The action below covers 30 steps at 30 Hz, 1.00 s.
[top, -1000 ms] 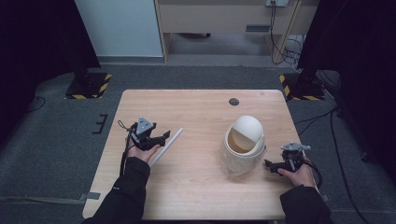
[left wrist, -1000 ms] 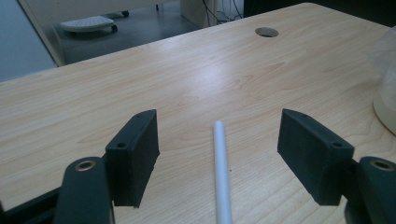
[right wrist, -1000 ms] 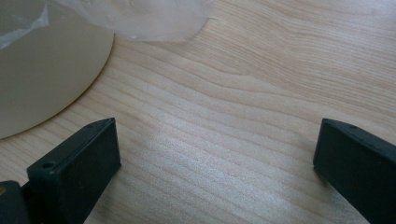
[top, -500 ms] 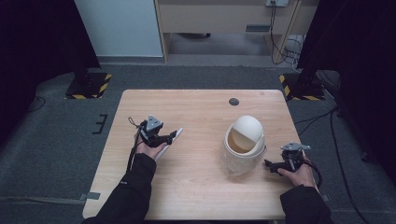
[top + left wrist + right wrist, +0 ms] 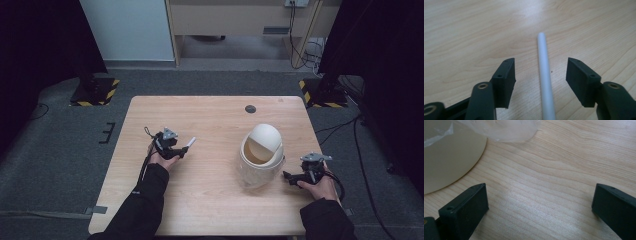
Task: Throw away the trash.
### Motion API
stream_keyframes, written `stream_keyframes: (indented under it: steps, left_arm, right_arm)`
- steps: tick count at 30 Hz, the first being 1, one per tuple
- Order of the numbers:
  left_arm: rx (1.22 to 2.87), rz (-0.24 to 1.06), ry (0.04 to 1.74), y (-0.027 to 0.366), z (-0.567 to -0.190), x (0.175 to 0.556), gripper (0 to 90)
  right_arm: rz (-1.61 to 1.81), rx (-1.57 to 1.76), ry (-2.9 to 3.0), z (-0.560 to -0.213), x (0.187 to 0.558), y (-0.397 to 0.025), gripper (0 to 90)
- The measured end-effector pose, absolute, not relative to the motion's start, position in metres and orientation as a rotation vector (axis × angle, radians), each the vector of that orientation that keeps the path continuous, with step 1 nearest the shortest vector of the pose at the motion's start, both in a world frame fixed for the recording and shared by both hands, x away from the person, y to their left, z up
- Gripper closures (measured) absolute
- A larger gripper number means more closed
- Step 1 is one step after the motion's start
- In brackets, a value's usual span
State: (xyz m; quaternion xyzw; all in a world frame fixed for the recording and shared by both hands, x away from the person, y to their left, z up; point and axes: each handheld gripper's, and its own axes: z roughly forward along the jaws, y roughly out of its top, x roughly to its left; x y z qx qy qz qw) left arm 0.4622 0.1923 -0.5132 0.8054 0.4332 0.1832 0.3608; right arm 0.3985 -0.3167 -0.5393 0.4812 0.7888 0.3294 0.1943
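Wooden table: white tube lay flat between spread jaws of left gripper, ungrasped; judged light, stiff, smooth; best pinched mid-length. Right gripper spread, empty, beside bin.

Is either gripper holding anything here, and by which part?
Nothing is held. The left gripper is open astride the thin white plastic rod, untouched; the right gripper is open over bare wood.

Black sleeves to the wrists; each tool has two black, blocky jaws with small screw holes, perhaps brass-ringed.
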Motion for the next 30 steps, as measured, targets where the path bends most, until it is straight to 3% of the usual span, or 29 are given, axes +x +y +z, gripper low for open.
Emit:
stream_keyframes:
  steps: [8,13,16,20,30]
  left_arm:
    - [2.176,0.447,1.133,0.186,-0.52,0.459,61.7]
    - [2.198,0.446,1.131,0.182,-0.521,0.456,77.1]
    - [2.187,0.439,1.142,0.182,-0.521,0.455,78.9]
    - [2.178,0.442,1.158,0.185,-0.519,0.453,79.2]
    - [1.993,0.534,1.05,0.191,-0.477,0.433,79.2]
  right_arm:
    - [0.927,1.343,2.214,-0.539,0.398,-0.317,2.1]
    - [0.94,1.346,2.196,-0.539,0.396,-0.317,7.5]
    - [0.944,1.356,2.183,-0.538,0.395,-0.318,11.4]
    - [0.97,1.382,2.172,-0.535,0.394,-0.32,23.6]
    - [1.034,1.385,2.12,-0.524,0.393,-0.325,29.3]
